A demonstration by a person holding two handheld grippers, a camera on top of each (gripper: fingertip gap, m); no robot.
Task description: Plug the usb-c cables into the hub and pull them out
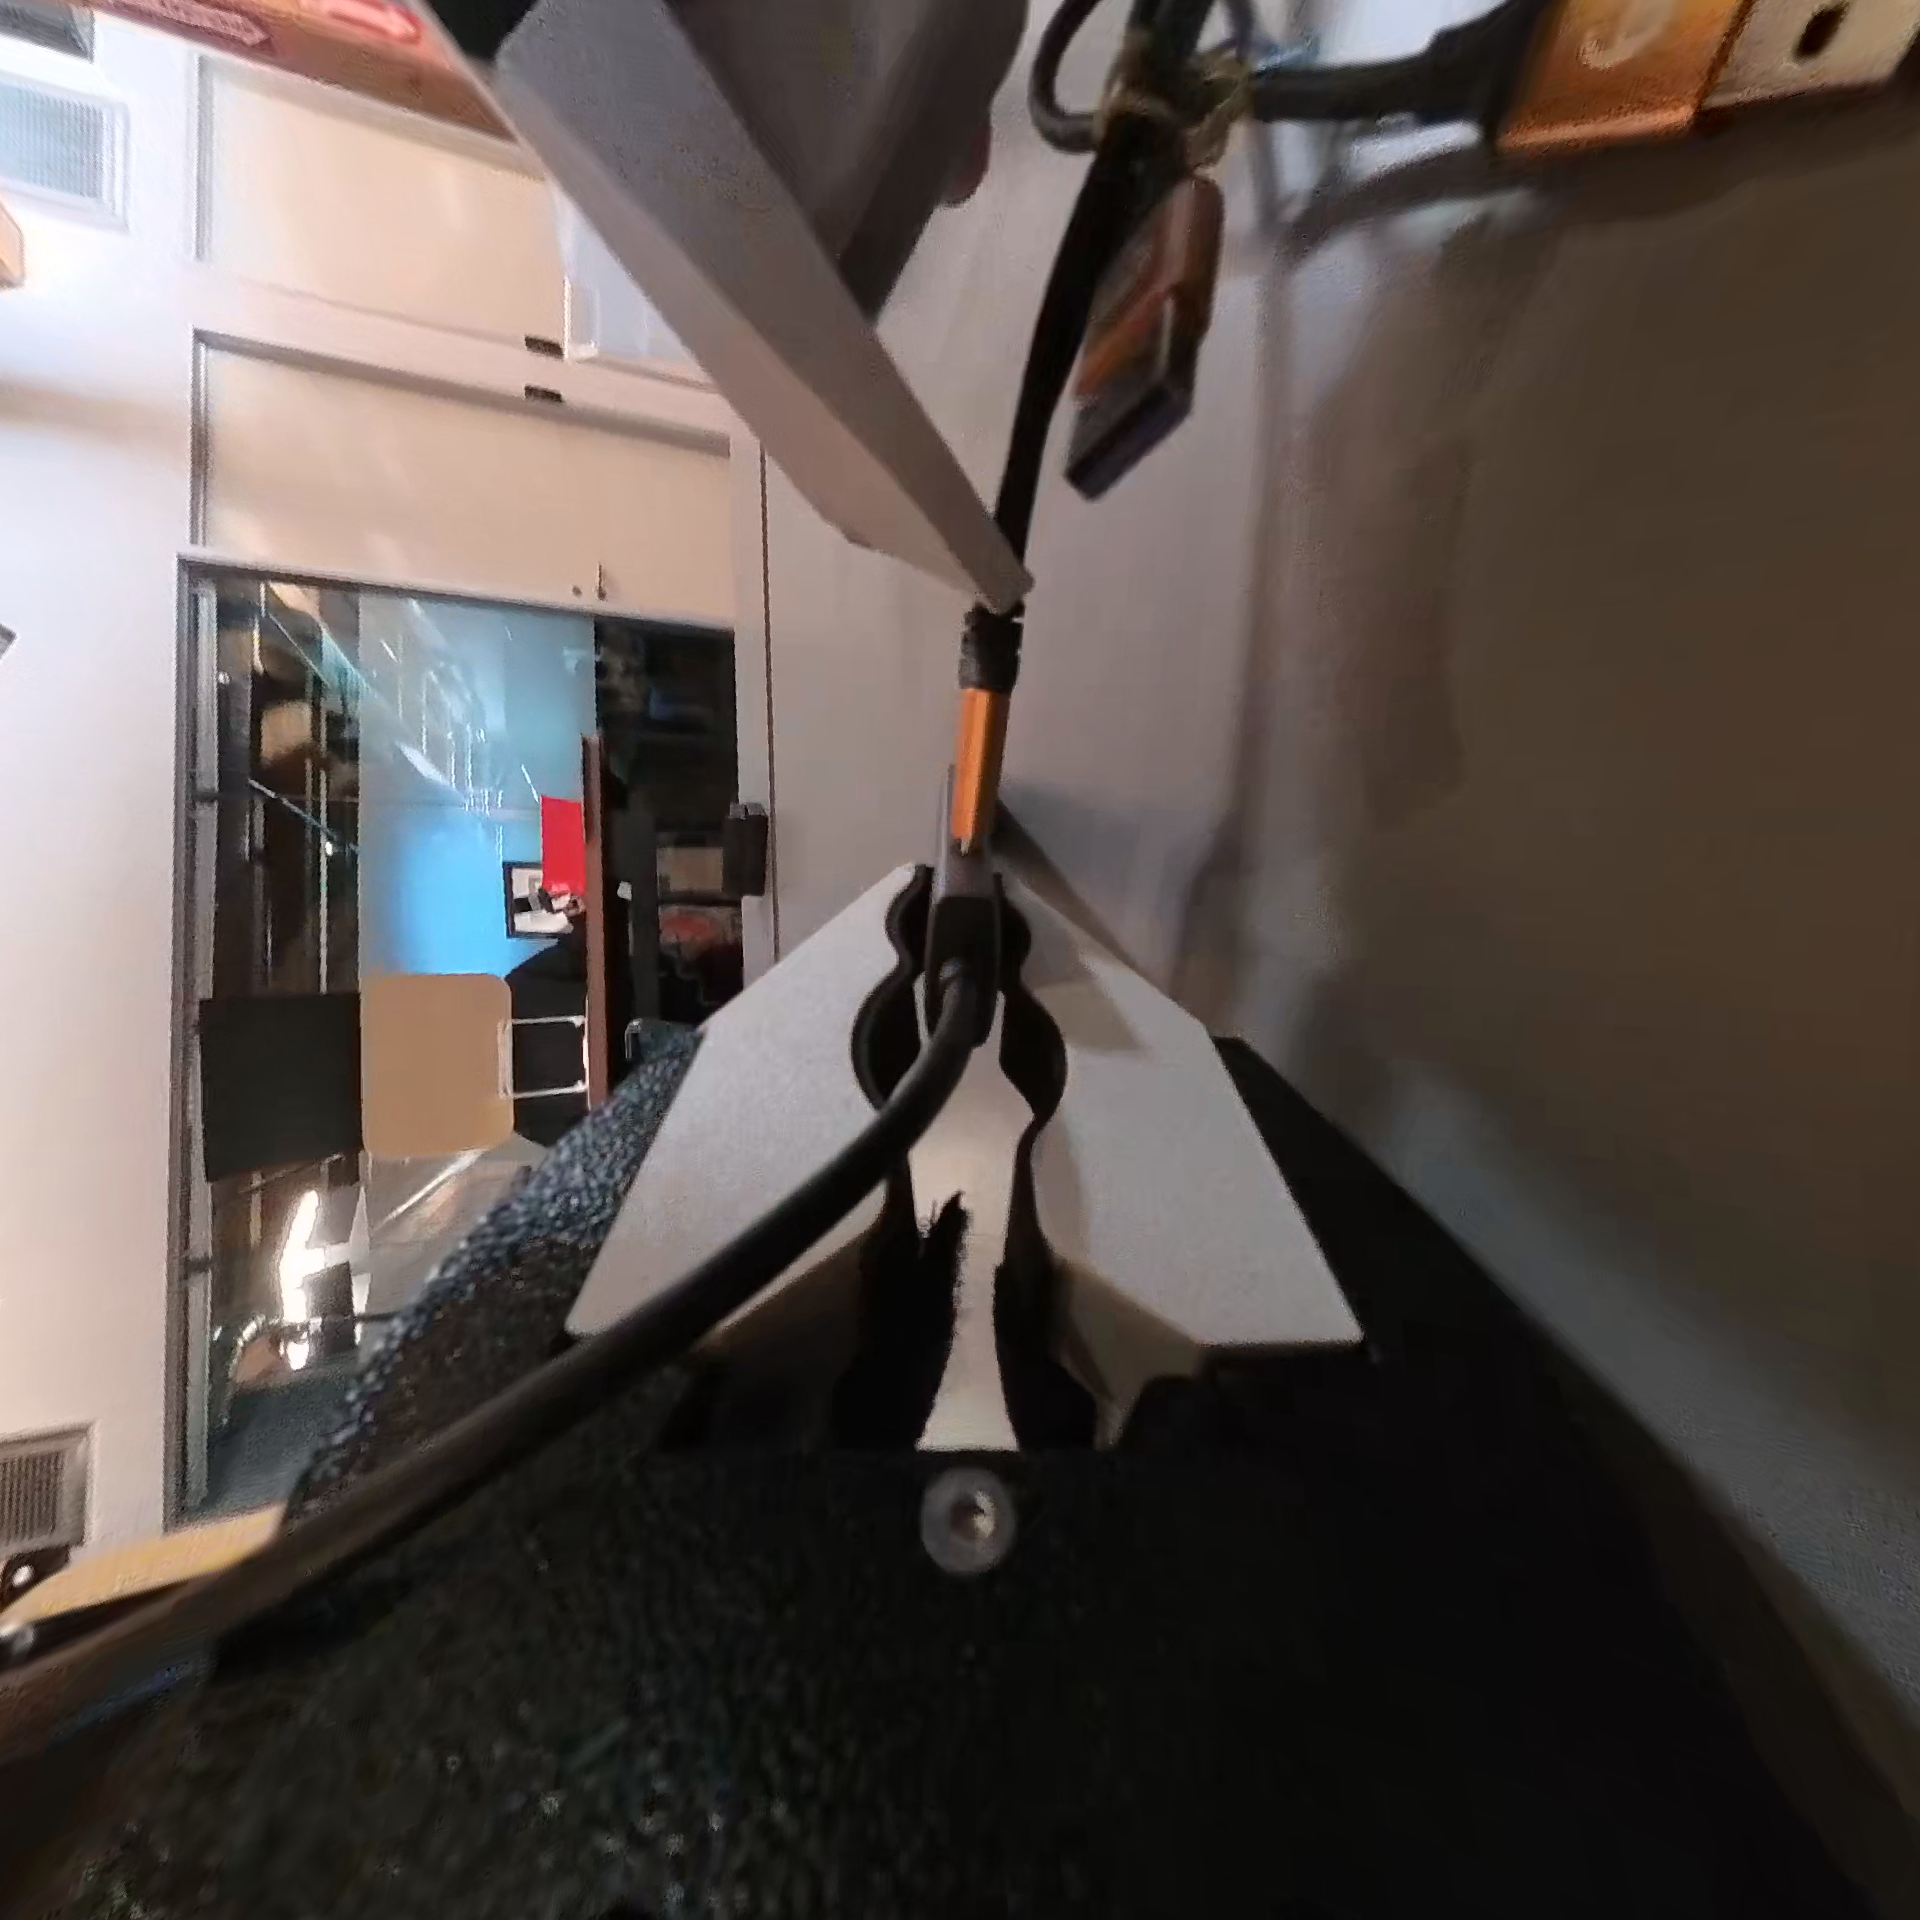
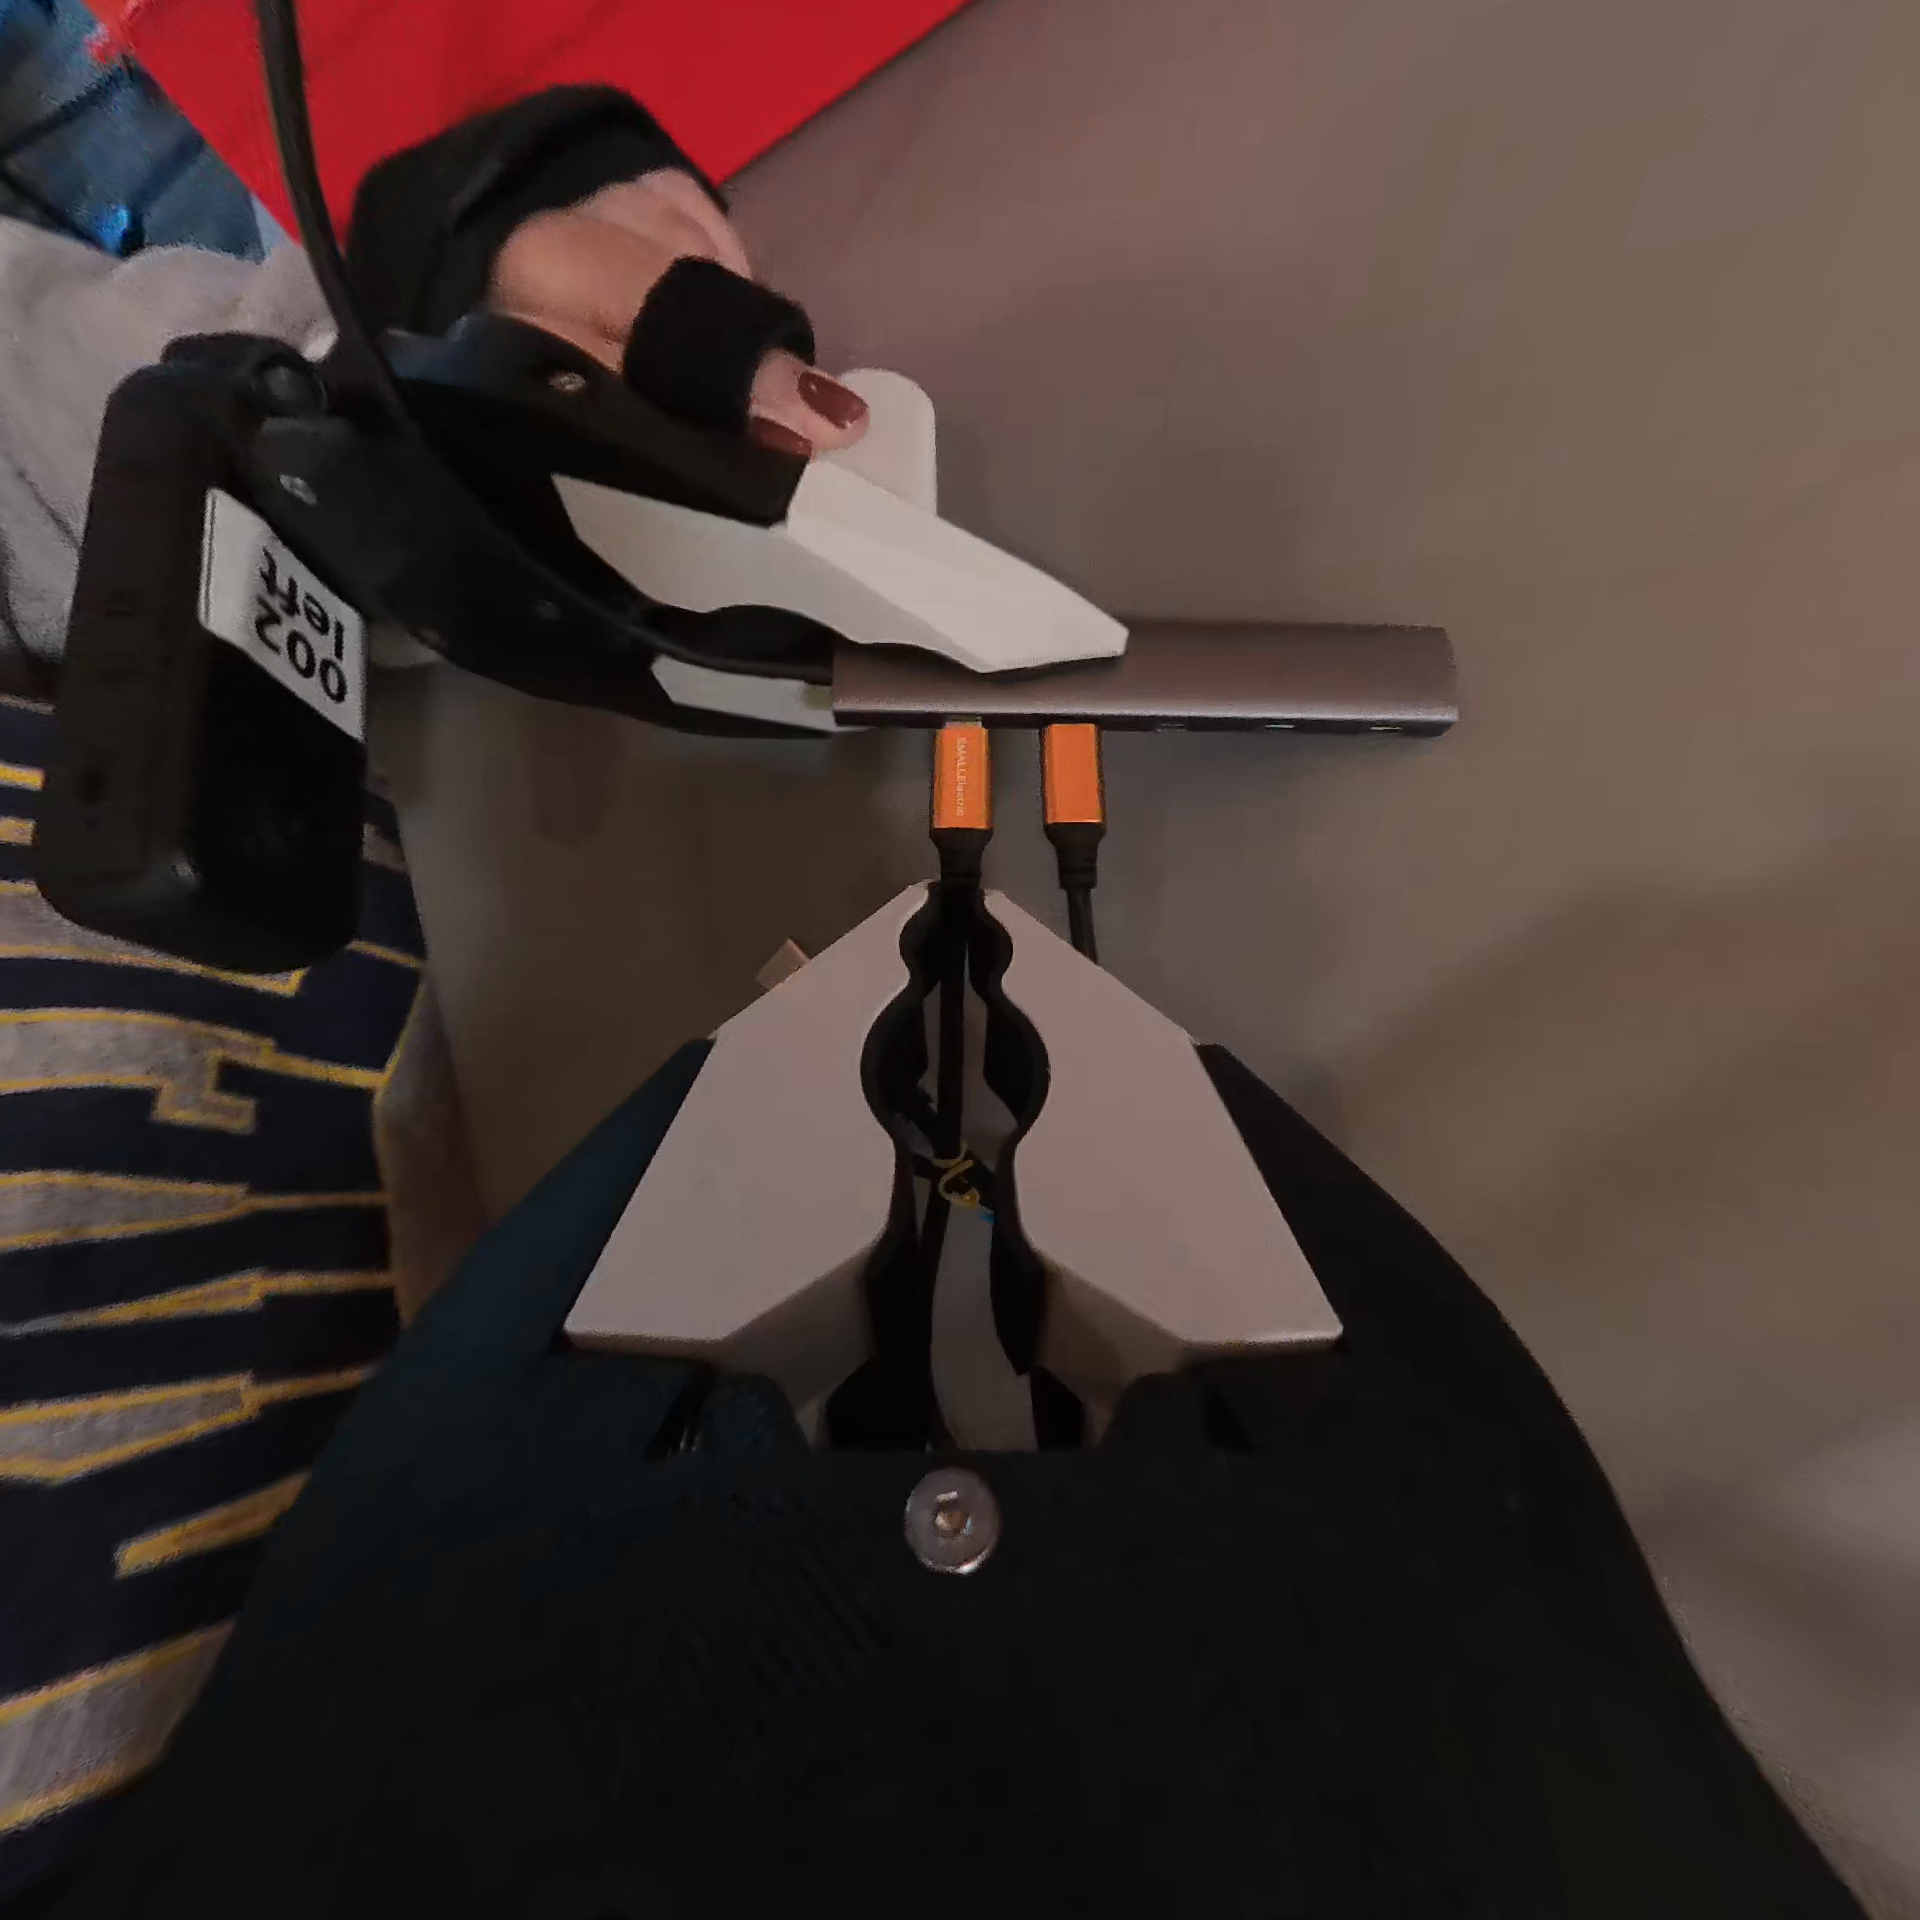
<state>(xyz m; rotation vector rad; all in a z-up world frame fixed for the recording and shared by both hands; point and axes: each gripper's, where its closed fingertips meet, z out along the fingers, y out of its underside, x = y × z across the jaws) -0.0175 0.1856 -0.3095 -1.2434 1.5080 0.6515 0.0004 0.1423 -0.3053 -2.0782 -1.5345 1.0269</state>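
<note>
A grey hub [image 2: 1247,670] lies flat above the grey table [image 2: 1507,364]. Two orange USB-C plugs sit in its near side: the left plug [image 2: 961,779] and the right plug [image 2: 1070,774]. My right gripper [image 2: 954,904] is shut on the black cable just below the left plug. My left gripper [image 2: 935,665] is shut on the hub's left end. In the left wrist view my left gripper [image 1: 961,894] clamps the hub edge-on, the orange plug [image 1: 982,769] stands out of it, and one right gripper finger [image 1: 790,343] reaches to its cable.
A person's hand [image 2: 644,270] and patterned sleeve [image 2: 156,1247] are at the left, with a red sheet [image 2: 623,83] behind. Spare cable ends with copper-coloured plugs [image 1: 1143,332] lie bundled beyond the hub. The hub's own black cable [image 1: 727,1247] trails back over my left gripper.
</note>
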